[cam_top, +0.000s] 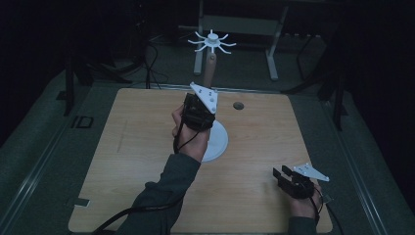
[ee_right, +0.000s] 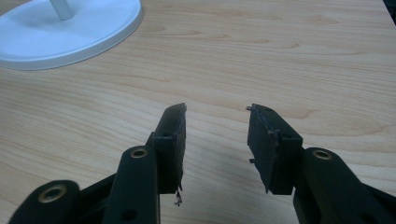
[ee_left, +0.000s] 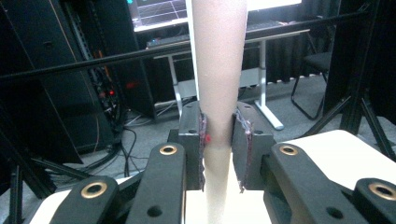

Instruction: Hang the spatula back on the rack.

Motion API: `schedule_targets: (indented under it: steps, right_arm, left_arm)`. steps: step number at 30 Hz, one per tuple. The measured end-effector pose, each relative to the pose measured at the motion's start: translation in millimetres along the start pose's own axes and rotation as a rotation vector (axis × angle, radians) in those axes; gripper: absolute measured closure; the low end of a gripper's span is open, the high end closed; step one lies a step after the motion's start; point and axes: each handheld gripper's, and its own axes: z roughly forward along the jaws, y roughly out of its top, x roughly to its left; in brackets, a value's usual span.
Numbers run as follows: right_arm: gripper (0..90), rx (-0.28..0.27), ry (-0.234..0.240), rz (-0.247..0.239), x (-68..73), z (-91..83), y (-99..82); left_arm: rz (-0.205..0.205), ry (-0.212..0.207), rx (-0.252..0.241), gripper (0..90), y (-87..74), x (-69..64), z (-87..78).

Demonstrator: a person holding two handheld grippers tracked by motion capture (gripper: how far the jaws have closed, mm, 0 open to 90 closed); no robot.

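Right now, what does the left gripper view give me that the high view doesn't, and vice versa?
Left gripper view: the pads pressed on both sides of the tan pole. High view: the stand's white spoked top, its round base, and the right gripper open over the table. Both: the left gripper shut on the pole.

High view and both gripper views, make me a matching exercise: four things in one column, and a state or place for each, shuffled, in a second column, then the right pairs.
Things:
1. left gripper
2. right gripper
3. round white base
4. white spoked top

States or places:
A. sits at the upper end of the pole, above the far table edge
B. jaws apart, nothing between them, over bare wood
C. lies flat on the wooden table
D. jaws shut on the tan pole

Pairs: 1-D, 2-B, 3-C, 4-A
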Motion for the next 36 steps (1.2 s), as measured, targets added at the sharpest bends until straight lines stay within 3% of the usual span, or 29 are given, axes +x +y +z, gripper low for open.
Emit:
schedule_targets:
  steps: [16,20,29,36]
  right_arm:
    - [56.5,0.001,-0.001,0.002,-1.1,-0.7,-0.6]
    - [56.6,0.002,-0.001,0.000,-1.0,-0.8,-0.7]
    - [56.4,0.003,0.000,0.002,-0.8,-1.3,-0.9]
    - [55.2,0.003,-0.004,0.006,-2.0,-1.9,-1.3]
  left_arm:
    - [0.022,0.021,0.016,74.8,5.8,-1.5,11.7]
    - [0.021,0.020,0.000,69.9,8.1,-0.3,10.7]
    - [0.014,-0.040,-0.011,56.0,7.2,0.1,8.0]
    - [0.034,-0.097,-0.012,46.8,4.1,-1.5,6.2]
